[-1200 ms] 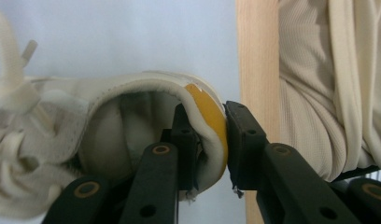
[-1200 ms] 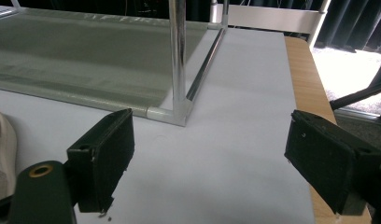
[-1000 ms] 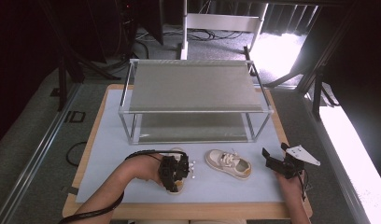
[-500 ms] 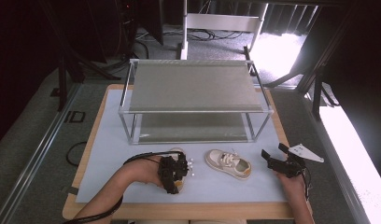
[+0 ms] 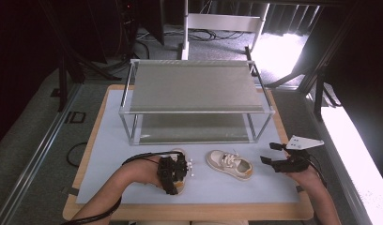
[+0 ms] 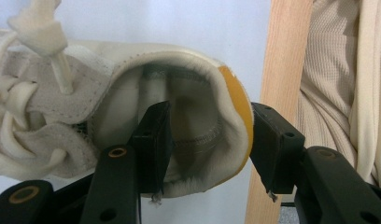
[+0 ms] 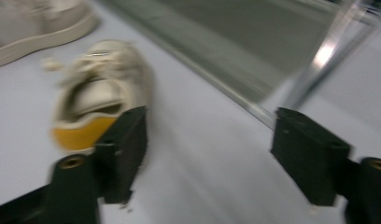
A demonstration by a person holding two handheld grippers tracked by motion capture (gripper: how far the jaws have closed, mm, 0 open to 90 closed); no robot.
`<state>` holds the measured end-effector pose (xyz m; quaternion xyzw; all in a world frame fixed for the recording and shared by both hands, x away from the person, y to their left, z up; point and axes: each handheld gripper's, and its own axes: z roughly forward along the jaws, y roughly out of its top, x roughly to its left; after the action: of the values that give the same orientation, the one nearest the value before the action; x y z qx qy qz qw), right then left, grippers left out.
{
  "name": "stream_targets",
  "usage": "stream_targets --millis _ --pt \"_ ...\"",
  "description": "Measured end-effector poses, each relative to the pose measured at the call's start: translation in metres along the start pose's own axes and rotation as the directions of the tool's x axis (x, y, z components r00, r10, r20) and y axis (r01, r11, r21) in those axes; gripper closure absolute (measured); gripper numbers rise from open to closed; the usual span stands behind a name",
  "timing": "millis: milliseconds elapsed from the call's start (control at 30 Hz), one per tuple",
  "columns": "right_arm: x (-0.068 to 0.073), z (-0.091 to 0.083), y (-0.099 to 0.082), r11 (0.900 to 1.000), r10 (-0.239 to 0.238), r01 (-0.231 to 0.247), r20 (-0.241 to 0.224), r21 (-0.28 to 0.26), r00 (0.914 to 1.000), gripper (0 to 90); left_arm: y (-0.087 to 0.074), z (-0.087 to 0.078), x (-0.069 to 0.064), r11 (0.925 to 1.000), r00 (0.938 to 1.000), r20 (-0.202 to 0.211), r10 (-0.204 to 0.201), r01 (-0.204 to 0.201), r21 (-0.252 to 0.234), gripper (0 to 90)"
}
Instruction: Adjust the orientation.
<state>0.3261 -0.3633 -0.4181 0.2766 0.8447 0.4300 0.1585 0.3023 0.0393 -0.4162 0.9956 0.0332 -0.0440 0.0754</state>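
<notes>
Near the desk's (image 5: pixel 110 140) front edge, the left tongs (image 6: pixel 209 140) gripped a cream shoe (image 6: pixel 109 116) by its orange-tabbed heel, one jaw inside the collar. The matching second shoe (image 5: pixel 229 164) lay centre-front. The right tongs (image 5: pixel 274 157), just closing, held nothing, near its heel.

My left gripper (image 5: pixel 173 174) sits over a cream shoe (image 5: pixel 179 169) near the front of the pale mat (image 5: pixel 105 154), and I seem to have that shoe's heel in the jaws, though my hand covers it. A second shoe (image 5: pixel 229 164) lies just to its right. My right gripper (image 5: pixel 270 153) hovers beyond it, jaws apart, having just been closing on nothing. The metal rack (image 5: pixel 194 91) stands behind.
</notes>
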Motion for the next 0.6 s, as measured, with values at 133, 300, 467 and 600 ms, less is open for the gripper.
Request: stream_targets --millis 133,300,467,600 --pt "0.009 -0.002 0.022 0.9893 -0.107 0.119 -0.129 0.085 0.9858 41.3 0.0 -0.001 0.0 1.0 1.0 -0.001 -0.003 0.003 0.006 50.2" --pt "0.025 0.003 0.045 0.9553 -0.207 0.24 -0.187 0.173 0.9602 43.5 0.0 -0.001 0.0 0.9999 1.0 -0.003 -0.005 0.005 0.009 50.2" --pt "0.043 0.009 0.063 0.9031 -0.298 0.363 -0.274 0.229 0.9142 47.0 0.0 0.002 0.0 0.9997 0.9998 0.012 -0.014 0.013 0.02 50.3" --pt "0.058 0.017 0.072 0.8399 -0.372 0.468 -0.337 0.275 0.8649 51.5 0.001 0.002 0.0 0.9997 0.9998 0.013 -0.012 0.012 0.024 50.3"
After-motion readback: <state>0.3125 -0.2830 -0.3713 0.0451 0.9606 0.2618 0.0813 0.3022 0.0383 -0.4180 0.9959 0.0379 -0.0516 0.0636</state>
